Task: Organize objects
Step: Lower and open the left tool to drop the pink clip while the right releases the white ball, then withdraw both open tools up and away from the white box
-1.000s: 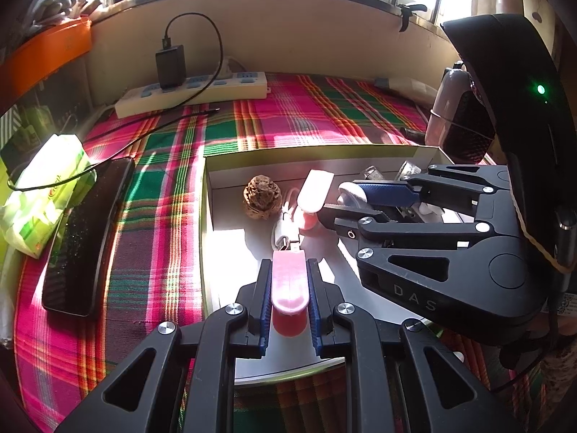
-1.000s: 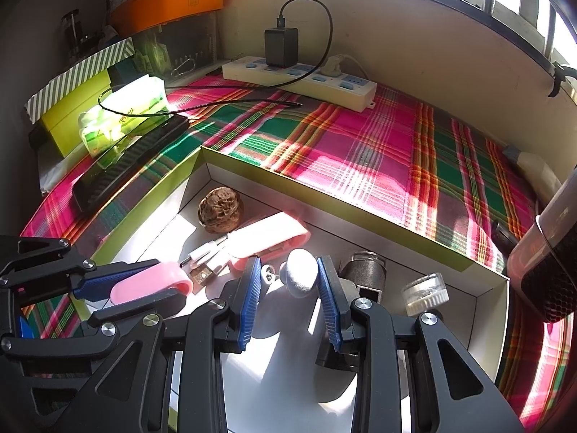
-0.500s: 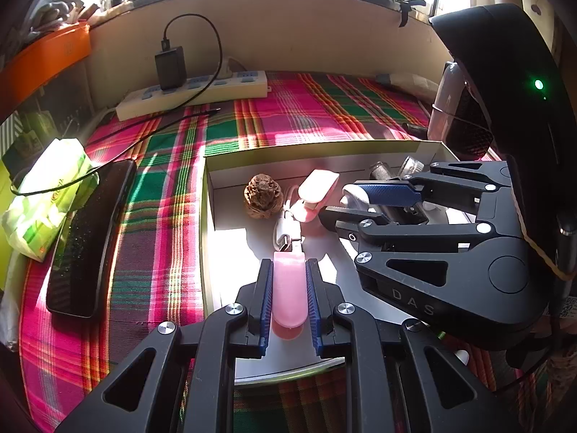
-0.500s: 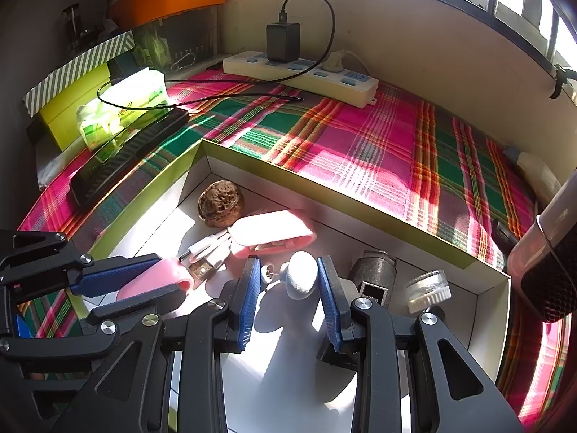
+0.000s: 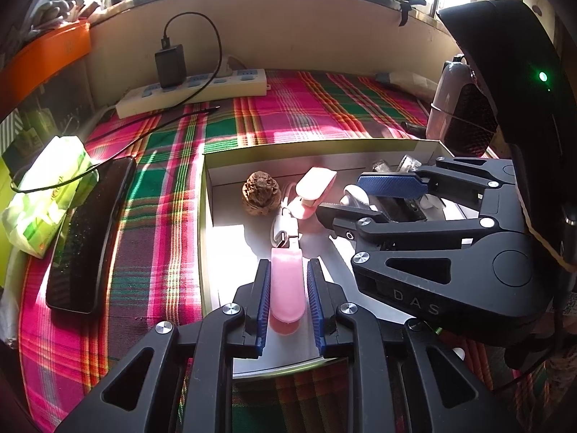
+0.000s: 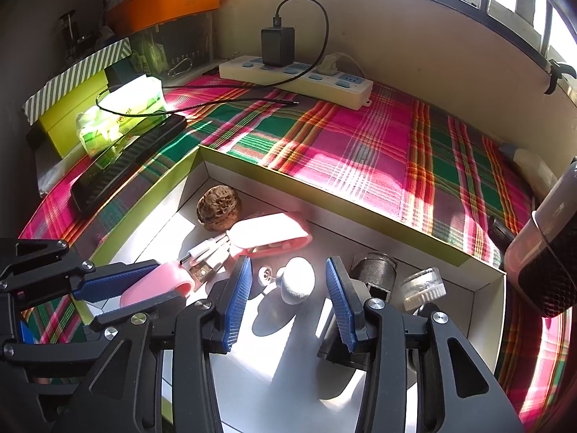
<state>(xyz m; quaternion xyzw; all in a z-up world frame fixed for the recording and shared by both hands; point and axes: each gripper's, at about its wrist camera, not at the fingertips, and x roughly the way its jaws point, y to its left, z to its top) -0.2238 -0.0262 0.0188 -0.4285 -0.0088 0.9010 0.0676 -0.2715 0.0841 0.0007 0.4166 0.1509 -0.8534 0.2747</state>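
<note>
Find the left gripper [image 5: 288, 267] over the near edge of the box [image 5: 270, 158], narrowly parted after just easing open. Note the pink tab [image 5: 287, 288] lying on the box floor between pads seemingly barely clear of it. Cannot rule out a light touch on 1 side. Find the right gripper [image 6: 288, 265] toward the middle of the floor, moderately wide after just opening as well, straddling the white rounded piece [image 6: 297, 285] with a plain gap on both sides and holding nothing.

Judging by this, both pieces set down inside the box, with withdrawal the likely step in hand. Expect trouble mainly there. Lifting the left gripper at a slant could drag the pink tab on a ribbed pad and tip it over the near edge onto the cloth. Pulling back sideways could shove it into the white cable plug [image 6: 205, 252] at its far end, and on into the pink clip [image 6: 268, 234] and the walnut [image 6: 218, 213] by the far left corner.

Could also set the white rounded piece rolling with any brush of a pad, being smooth and domed. Would likely knock the small ring [image 6: 266, 274] just beside it, or the metal fitting [image 6: 375, 274] and clear cap [image 6: 422, 287] toward the far right corner.

Mind the 2 grippers too: close together over 1 small box, so liable to clash if raised at once. Best to rise straight, 1 at a time.
</note>
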